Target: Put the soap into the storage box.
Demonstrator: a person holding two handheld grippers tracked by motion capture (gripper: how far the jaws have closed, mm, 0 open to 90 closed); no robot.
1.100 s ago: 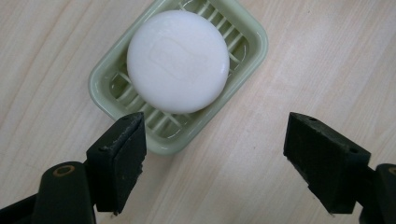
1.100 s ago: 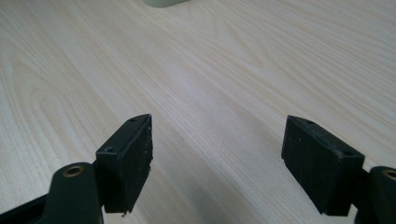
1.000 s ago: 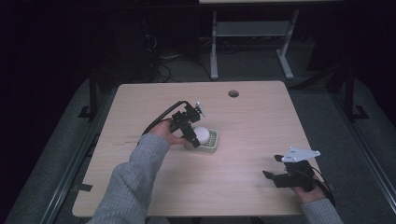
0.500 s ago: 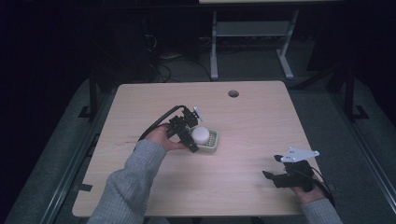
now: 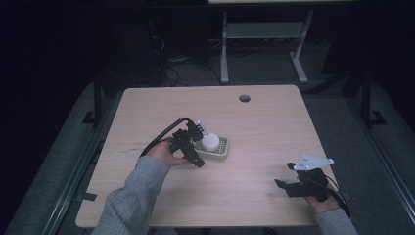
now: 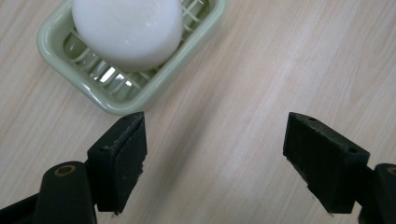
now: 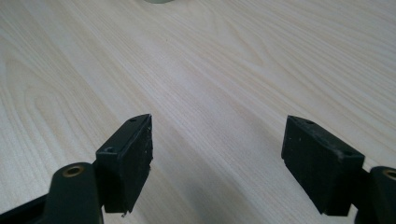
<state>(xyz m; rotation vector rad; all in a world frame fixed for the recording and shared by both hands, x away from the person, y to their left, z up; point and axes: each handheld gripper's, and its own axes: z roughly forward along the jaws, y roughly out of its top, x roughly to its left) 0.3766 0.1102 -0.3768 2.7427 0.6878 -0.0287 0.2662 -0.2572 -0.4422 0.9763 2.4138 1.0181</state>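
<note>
1. While our left gripper (image 6: 212, 158) hovers with jaws spread, the round white soap (image 6: 127, 30) lies in the ribbed green dish (image 6: 140, 95) just beside it.
2. We hold our right gripper (image 7: 217, 163) spread over the smooth wooden table (image 7: 233, 70).

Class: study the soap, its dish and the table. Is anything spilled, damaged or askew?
Nothing stands out. The white soap lies in the green dish, which sits flat on the table; no spill or breakage shows.
</note>
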